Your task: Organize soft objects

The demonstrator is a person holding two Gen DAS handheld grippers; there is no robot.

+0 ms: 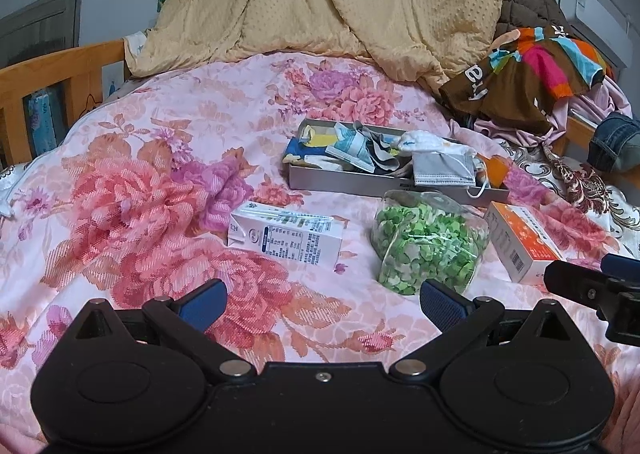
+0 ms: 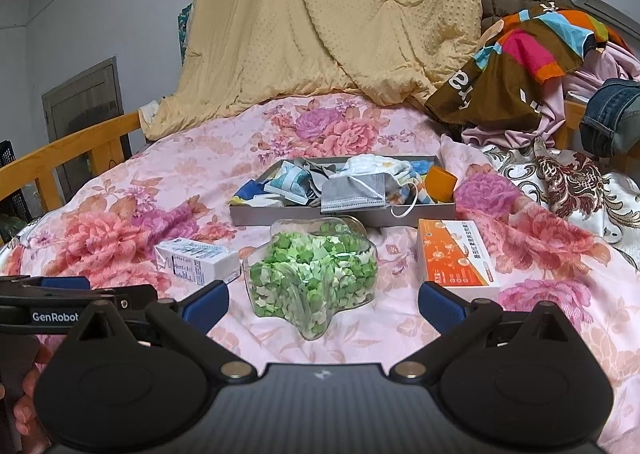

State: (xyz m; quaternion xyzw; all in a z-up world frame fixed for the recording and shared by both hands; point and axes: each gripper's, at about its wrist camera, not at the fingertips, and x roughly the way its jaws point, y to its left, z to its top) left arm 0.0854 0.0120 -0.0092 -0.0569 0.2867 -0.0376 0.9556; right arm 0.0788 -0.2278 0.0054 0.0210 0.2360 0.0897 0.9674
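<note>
**On the bed: soft things boxed, both tongs empty**

In mid-bed the tray (image 2: 248, 215) holds masks (image 2: 352, 193) and cloth. Left gripper (image 1: 322, 304) and right gripper (image 2: 322, 304) hover at the near edge, both wide. Sorting looks nearly done; next, check whether anything soft remains outside the tray.

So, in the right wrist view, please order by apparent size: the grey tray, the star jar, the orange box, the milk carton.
1. Grey tray
2. Star jar
3. Orange box
4. Milk carton

The jar lies nearer the camera, so its rank above the box is unsure.
</note>
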